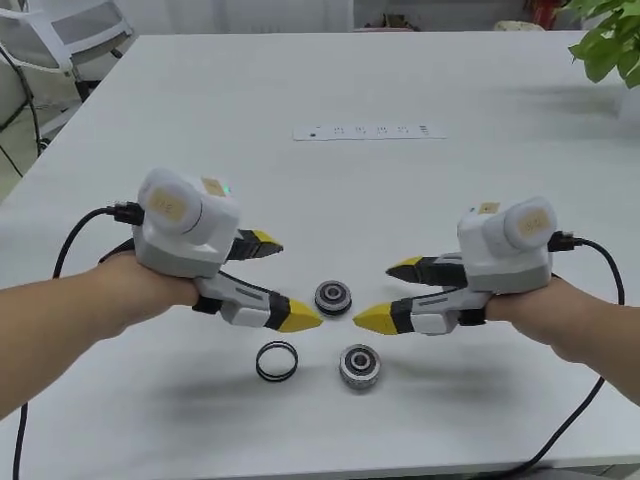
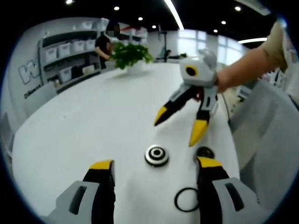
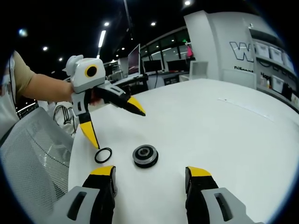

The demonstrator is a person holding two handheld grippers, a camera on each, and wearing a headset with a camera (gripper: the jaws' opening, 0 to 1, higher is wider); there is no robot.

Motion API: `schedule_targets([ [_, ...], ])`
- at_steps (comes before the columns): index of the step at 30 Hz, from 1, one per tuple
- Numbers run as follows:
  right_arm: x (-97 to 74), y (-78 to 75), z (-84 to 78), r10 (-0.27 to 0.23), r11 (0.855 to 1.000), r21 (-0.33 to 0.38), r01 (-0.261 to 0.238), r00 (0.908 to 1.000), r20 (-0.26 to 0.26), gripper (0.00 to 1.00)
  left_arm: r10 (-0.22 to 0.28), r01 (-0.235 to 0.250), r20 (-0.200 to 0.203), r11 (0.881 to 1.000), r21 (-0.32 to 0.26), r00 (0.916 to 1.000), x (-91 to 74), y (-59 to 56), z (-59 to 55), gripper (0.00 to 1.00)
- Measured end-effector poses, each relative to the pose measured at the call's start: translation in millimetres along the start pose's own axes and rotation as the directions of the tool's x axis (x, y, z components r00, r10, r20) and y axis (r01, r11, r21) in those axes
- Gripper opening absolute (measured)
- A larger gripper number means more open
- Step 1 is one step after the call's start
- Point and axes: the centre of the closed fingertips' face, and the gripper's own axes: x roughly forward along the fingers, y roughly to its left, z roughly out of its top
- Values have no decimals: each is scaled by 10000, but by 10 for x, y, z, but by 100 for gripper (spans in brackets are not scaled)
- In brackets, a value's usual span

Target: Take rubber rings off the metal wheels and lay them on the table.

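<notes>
Both claws hover just above the white surface (image 1: 200,90), facing each other tip to tip, and both are released, jaws spread wide and nothing between them. The left claw (image 1: 281,280) comes in from the left and the right claw (image 1: 390,293) from the right. One metal wheel (image 1: 333,297) lies flat on the surface in the gap between their lower yellow tips, near both but touched by neither. In the left gripper view this wheel sits just ahead of that claw's own tips and centred between them; in the right gripper view it lies likewise ahead of and between the right claw's tips. A second metal wheel (image 1: 360,365) lies closer to the person, below the right claw's lower tip and apart from it. A black rubber ring (image 1: 277,360) lies flat on the surface on its own, beside the second wheel and below the left claw's lower tip, touching neither. Whether the wheels carry rings I cannot tell. A power strip (image 1: 370,131) lies farther back on the surface.
</notes>
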Motion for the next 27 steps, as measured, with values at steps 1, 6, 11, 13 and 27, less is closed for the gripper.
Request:
schedule_targets([
  [1, 7, 2, 3, 17, 10000, -18, -17, 10000, -8, 58, -9, 9, 19, 10000, 9, 10000, 9, 1, 4, 70],
  [6, 33, 5, -7, 48, 9999, -132, -49, 10000, -46, 55, -83, 83, 81, 10000, -44, 9999, 56, 4, 9, 67],
  [11, 62, 15, -21, 100, 9996, -250, -102, 9999, -84, 51, -189, 190, 120, 9998, -64, 9998, 111, -11, 14, 64],
  [13, 77, 17, -27, 123, 9996, -269, -126, 9999, -106, 50, -233, 234, 129, 9997, -66, 9996, 132, -18, 17, 62],
  [27, 169, 29, -3, 285, 9988, -404, -287, 9996, -49, 45, -501, 502, 53, 9987, -112, 9987, 246, -67, -1, 50],
])
